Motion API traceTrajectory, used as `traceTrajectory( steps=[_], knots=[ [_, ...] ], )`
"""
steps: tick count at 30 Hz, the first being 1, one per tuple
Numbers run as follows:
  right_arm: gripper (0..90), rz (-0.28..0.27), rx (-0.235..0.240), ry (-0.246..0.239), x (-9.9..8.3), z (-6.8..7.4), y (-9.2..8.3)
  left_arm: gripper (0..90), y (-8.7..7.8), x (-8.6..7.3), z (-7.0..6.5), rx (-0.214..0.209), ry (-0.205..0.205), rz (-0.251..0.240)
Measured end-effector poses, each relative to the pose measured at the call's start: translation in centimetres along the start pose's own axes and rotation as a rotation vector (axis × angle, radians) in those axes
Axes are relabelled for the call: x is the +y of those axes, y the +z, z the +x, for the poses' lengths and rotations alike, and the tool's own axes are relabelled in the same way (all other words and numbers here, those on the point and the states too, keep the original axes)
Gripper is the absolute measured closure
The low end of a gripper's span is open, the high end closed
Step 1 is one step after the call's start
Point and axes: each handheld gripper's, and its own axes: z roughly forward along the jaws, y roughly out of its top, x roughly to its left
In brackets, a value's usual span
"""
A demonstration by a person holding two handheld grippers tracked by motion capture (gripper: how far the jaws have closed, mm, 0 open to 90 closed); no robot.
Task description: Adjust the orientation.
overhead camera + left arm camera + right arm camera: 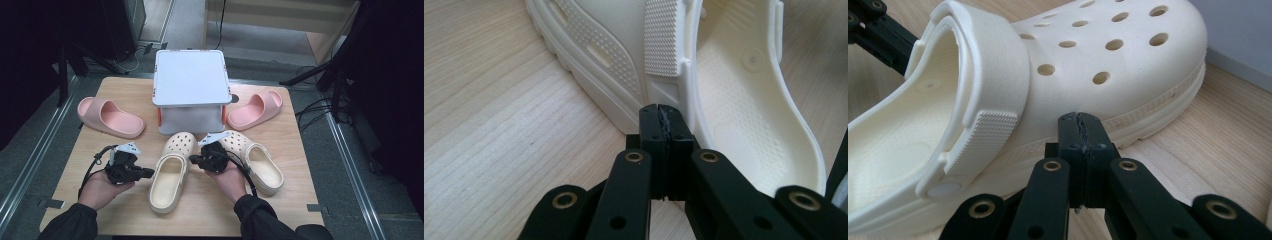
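While both grippers press their closed jaws against opposite sides of the same cream clog, neither has hold of anything; the left gripper meets the sole edge by the strap rivet with its jaws fully together, and the right gripper touches the far flank under the perforated toe, also shut and empty. That clog lies on the wooden table in front of the white box, with its partner, the second clog, just beside it. Squeezed from two sides by narrow tips, the shoe could pivot, tip onto its side, or skid toward the near edge; a push from the right could also knock it away from its partner. Two pink slides flank the box, well apart. The person's right hand covers part of the second clog; the box's contents and its front face are hard to make out, and whether the tips truly touch or merely sit just beside the rubber I cannot tell for sure.
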Motion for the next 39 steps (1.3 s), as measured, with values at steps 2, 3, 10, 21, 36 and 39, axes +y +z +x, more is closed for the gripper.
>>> traceTrajectory(
  steps=[2, 3, 10, 21, 36, 39],
  knots=[
    [90.0, -0.004, -0.013, -0.003, 0.0, -0.1, 0.0, 89.4, 0.2, 0.1, -0.2, -0.006, 0.019, 0.006],
    [90.0, -0.006, -0.022, 0.004, 0.1, -0.1, 0.0, 89.3, 0.4, 0.2, -0.6, -0.014, 0.028, 0.01],
    [89.9, -0.013, -0.039, 0.012, 0.1, -0.5, -0.1, 87.8, 1.1, 0.6, -1.0, -0.002, 0.031, 0.027],
    [77.9, -0.044, -0.017, -0.032, 0.3, -0.3, -1.8, 67.9, -0.3, 1.1, -0.4, 0.001, -0.014, -0.035],
    [61.6, -0.069, 0.025, -0.025, -1.1, -0.3, -6.4, 42.6, -1.3, 1.9, 0.7, -0.033, -0.026, -0.068],
    [60.3, -0.064, 0.022, -0.02, -1.7, -0.3, -7.4, 39.7, -1.4, 2.1, 0.9, -0.04, -0.013, -0.073]
  ],
)
